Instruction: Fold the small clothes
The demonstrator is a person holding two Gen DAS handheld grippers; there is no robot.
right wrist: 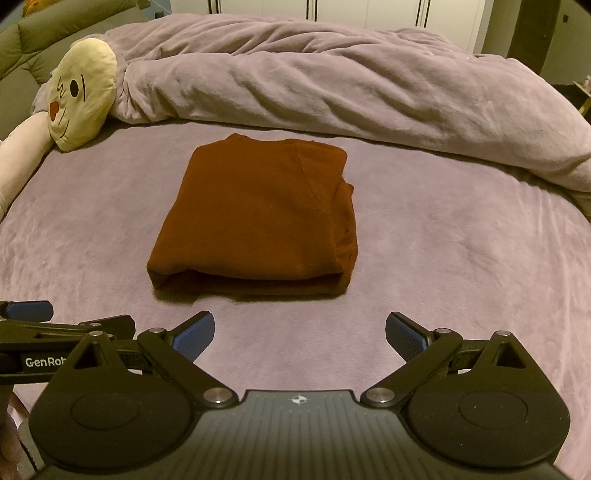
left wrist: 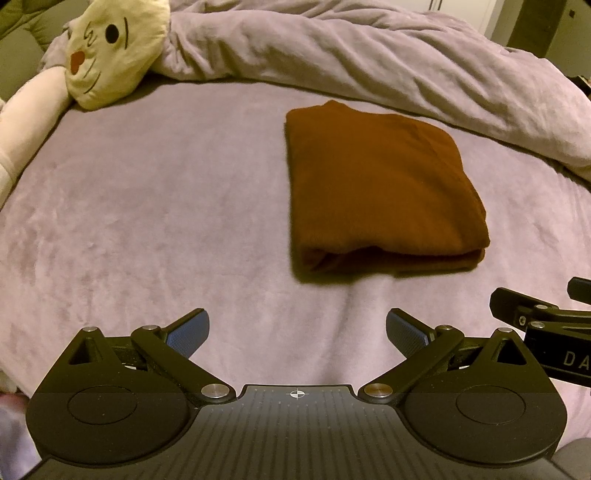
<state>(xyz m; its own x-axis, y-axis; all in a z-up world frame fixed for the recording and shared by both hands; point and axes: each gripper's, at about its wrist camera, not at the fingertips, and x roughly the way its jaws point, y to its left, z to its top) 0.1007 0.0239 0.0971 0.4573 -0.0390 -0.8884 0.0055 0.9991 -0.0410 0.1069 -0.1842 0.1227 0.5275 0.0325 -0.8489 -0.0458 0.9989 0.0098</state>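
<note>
1. The left hand-held gripper (left wrist: 297, 334) hangs over the near part of the bed with its two blue-padded fingers (left wrist: 188, 334) spread wide apart and nothing between them.
2. The right hand-held gripper (right wrist: 300, 334) is likewise wide open and empty, its blue pads (right wrist: 404, 334) angled outward above the bed surface.
3. The two grippers sit side by side: in the left wrist view, part of the right one's black linkage shows at the right edge, and in the right wrist view the left one's black arm, with white lettering, shows at the left edge.
4. The rust-brown knitted garment (right wrist: 258, 218), folded into a compact rectangular bundle, lies flat on the mauve plush bed cover (right wrist: 461, 251), ahead of both grippers and apart from them.
5. From the left wrist view the bundle (left wrist: 376, 188) lies ahead and to the right; from the right wrist view it lies ahead and slightly to the left.
6. Its near edge shows stacked layers with a rounded fold, and its right side in the right wrist view shows loose layered edges.
7. Beyond the garment, a rumpled mauve duvet (right wrist: 332, 74) is bunched across the far side of the bed.
8. A cream plush cushion with a cartoon cat face (right wrist: 81, 92) rests at the far left, touching the duvet's end, with a pale pink stuffed limb (left wrist: 33, 110) beside it.
9. White panelled cupboard doors (right wrist: 369, 9) stand behind the bed.
</note>
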